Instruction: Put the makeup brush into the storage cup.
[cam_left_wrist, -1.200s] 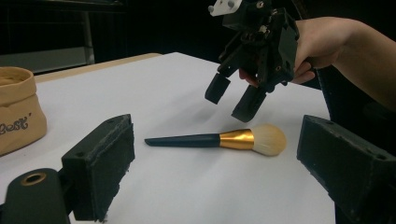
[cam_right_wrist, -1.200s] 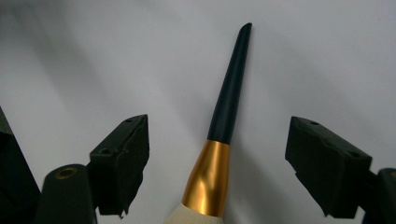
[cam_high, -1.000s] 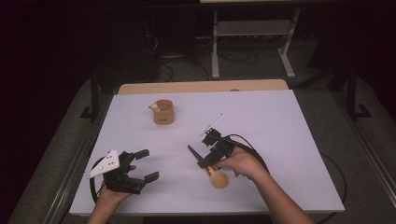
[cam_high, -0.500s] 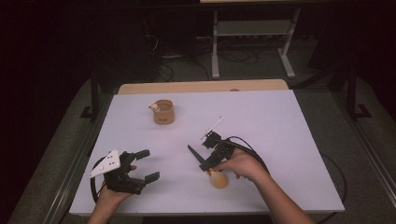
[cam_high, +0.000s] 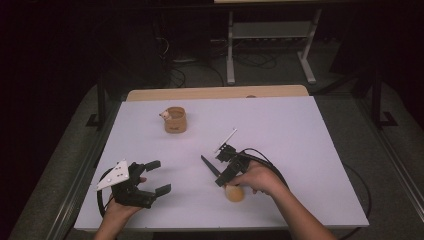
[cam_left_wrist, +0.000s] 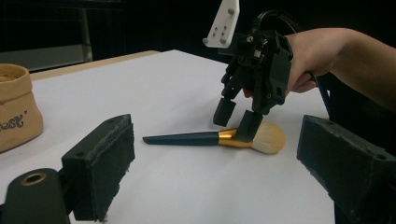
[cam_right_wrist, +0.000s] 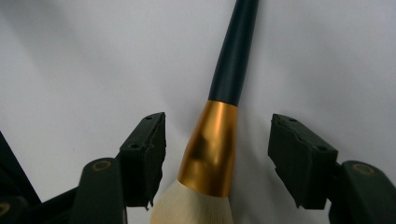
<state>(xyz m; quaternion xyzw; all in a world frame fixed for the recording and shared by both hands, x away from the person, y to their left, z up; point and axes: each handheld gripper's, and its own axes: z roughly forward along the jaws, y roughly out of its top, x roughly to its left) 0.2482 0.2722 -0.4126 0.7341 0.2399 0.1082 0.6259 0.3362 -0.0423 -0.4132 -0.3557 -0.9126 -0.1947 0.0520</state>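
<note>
A makeup brush (cam_high: 212, 169) with a dark handle, gold ferrule and pale bristle head (cam_high: 234, 193) lies flat on the white table (cam_high: 300, 150). My right gripper (cam_high: 223, 176) points down over it, open. In the right gripper view its jaws straddle the gold ferrule (cam_right_wrist: 212, 144) with a gap on each side, and the handle (cam_right_wrist: 233, 56) runs away from the camera. In the left gripper view the brush (cam_left_wrist: 187, 138) lies under the right gripper (cam_left_wrist: 236, 122). My left gripper (cam_high: 159, 177) rests open near the front left, facing the brush, nothing between its jaws (cam_left_wrist: 219, 177).
A small tan fabric pouch (cam_high: 175, 120) stands upright at the back left of the table, also visible in the left gripper view (cam_left_wrist: 16, 109). A cable loops from the right gripper (cam_high: 270, 162). A wooden strip (cam_high: 215, 93) borders the far edge.
</note>
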